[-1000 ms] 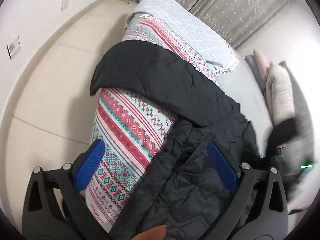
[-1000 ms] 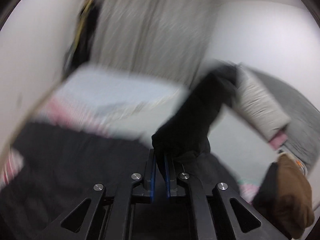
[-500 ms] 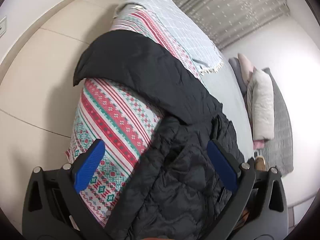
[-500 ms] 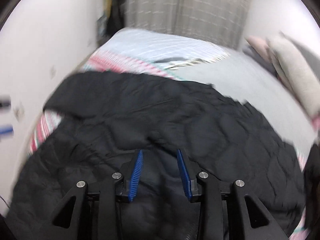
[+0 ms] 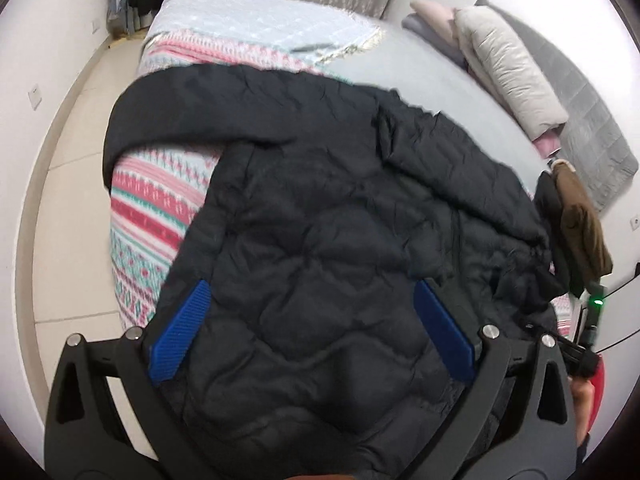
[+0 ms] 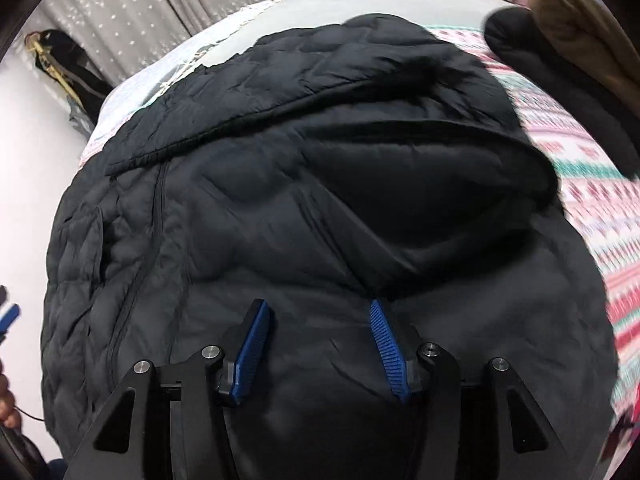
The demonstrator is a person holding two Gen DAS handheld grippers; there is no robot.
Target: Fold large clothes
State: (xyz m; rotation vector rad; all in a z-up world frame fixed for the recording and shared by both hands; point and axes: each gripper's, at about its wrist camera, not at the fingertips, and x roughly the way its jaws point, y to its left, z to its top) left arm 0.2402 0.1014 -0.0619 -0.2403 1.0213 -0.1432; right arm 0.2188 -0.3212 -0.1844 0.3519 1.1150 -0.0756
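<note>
- A black quilted jacket (image 5: 320, 240) lies spread across a bed, over a patterned red-and-teal blanket (image 5: 152, 208).
- The left gripper (image 5: 310, 320) hovers above the jacket, blue pads wide apart, holding nothing.
- The right gripper (image 6: 318, 336) also stands parted over the jacket's dark lining (hood side), empty.
- A folded brown garment (image 5: 580, 216) sits beside the jacket; pale pillows (image 5: 508, 64) rest near the wall.

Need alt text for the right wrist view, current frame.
A black quilted jacket lies spread on a bed, filling most of the view, its hood toward the right. The right gripper hangs above it, its blue fingers apart and empty. A red-and-green patterned blanket shows at right.
</note>
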